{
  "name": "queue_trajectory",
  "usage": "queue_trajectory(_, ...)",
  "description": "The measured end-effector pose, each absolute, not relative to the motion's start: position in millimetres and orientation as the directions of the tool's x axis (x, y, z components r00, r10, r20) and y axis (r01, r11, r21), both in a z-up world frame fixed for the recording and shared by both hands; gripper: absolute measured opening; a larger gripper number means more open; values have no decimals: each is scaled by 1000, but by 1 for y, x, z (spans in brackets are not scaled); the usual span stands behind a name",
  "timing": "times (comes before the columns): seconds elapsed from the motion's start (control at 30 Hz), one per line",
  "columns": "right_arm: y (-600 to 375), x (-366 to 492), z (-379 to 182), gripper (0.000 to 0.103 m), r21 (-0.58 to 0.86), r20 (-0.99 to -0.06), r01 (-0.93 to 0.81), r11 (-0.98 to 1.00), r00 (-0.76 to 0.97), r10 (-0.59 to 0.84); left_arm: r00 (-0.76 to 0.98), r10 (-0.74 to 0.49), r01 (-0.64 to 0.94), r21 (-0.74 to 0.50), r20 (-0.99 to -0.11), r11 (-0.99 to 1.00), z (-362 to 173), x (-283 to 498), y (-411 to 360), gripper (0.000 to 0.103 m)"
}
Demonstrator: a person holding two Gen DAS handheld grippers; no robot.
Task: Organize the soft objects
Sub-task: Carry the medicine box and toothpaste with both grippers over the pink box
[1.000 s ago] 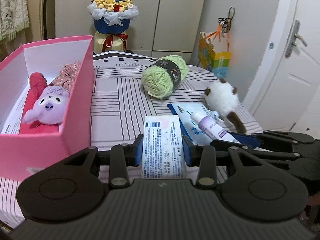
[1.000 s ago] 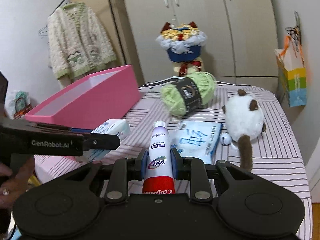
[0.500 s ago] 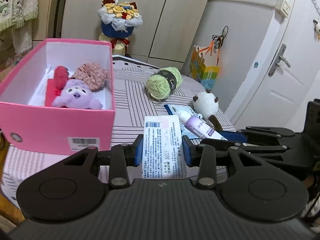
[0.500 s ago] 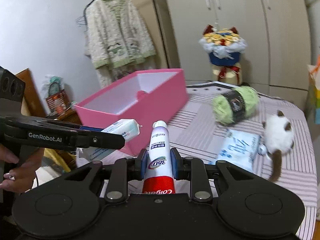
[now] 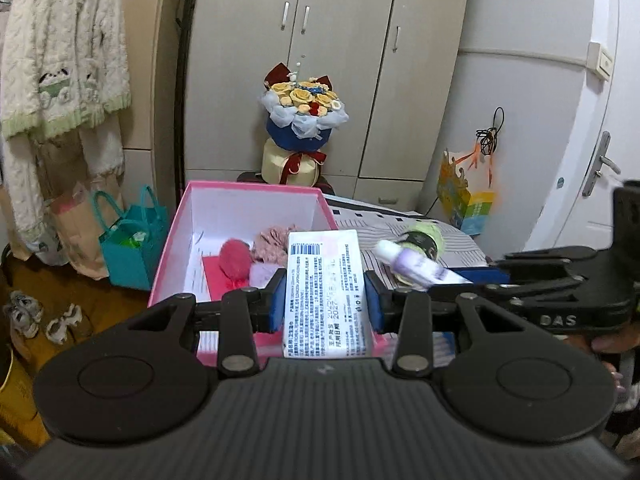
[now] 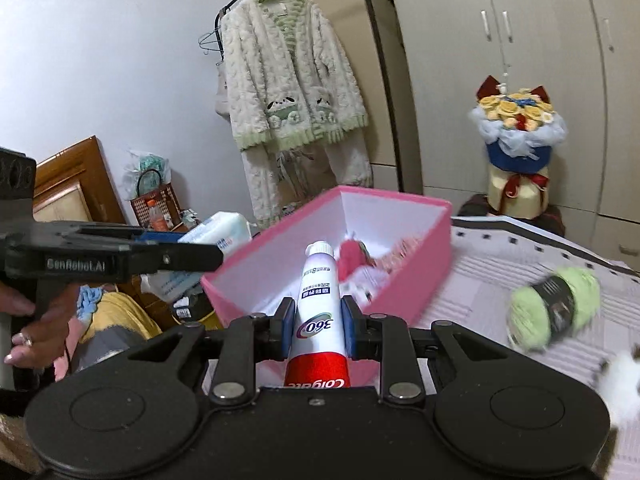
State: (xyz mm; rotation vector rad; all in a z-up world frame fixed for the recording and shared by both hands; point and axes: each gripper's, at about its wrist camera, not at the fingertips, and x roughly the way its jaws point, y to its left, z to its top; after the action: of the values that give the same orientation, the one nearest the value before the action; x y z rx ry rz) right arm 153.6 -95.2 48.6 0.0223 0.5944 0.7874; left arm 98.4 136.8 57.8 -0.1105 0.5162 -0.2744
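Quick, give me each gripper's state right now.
Left gripper: shut on the white tube.
Right gripper: shut on the toothpaste tube.

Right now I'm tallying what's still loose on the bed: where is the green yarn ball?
In the right wrist view the green yarn ball lies on the striped bedspread at right, outside the pink box.

The toothpaste tube (image 6: 320,312) bears "360" and, upside down on its red band, "Colgate". The left gripper (image 6: 216,258) carries "GenRobot.AI" along its side. The right gripper (image 5: 460,280) shows the letters "DAS". The white box (image 5: 325,292) carries a barcode and small print, unreadable.
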Motion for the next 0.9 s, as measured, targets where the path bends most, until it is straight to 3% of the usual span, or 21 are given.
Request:
queue_trajectory(0.13, -63, 190, 41, 29, 268, -521, -647, 714, 526, 672, 805, -278, 216, -178, -524, 960, 46, 141, 147, 38)
queue_trajectory(0.33, -20, 235, 25, 29, 138, -585, -618, 774, 580, 567, 753, -149, 77, -140, -640, 987, 14, 213, 161, 38)
queue_trajectory(0.5, -1, 276, 13, 29, 119, -662, -608, 785, 540, 519, 693, -137, 53, -138, -708, 989, 3, 255, 165, 38)
queue_trajectory(0.9, 22, 308, -7, 29, 8, -724, -639, 769, 527, 445, 668, -75, 4, -97, -740, 995, -15, 283, 167, 38)
